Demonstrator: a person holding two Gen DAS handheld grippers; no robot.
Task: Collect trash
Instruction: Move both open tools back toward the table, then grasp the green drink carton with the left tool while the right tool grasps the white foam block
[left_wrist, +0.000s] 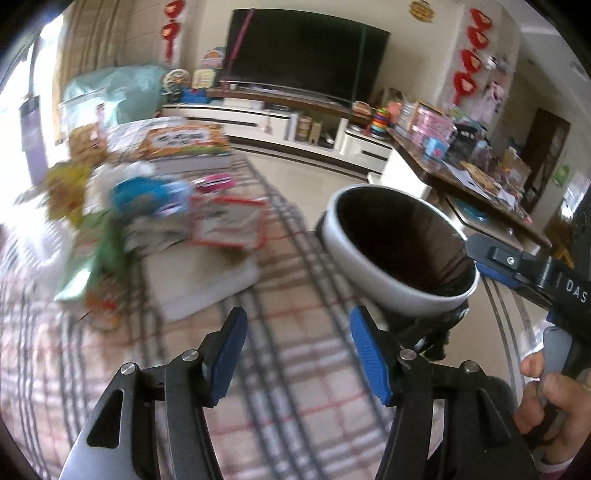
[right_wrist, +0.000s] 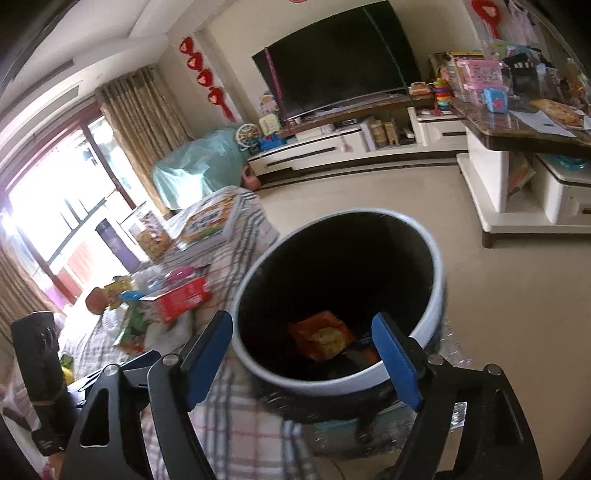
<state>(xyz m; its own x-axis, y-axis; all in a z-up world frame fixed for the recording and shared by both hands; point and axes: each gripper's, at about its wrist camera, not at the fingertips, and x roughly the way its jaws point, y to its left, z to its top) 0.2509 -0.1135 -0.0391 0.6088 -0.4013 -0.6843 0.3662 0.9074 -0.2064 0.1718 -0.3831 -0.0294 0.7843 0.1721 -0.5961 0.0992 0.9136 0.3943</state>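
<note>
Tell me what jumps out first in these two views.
The white-rimmed trash bin with its black liner dominates, right beyond the open right gripper, an orange wrapper already inside. Left of it, colourful packaging litters the plaid-covered table, ahead of the open, empty left gripper.

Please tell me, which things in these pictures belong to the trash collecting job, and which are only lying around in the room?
Belong to the job:
- trash bin, an orange wrapper already inside
- loose packets on the plaid cloth
- left gripper and right gripper, both open and empty

Only lying around:
- television
- picture book
- toy boxes on the side table
</note>
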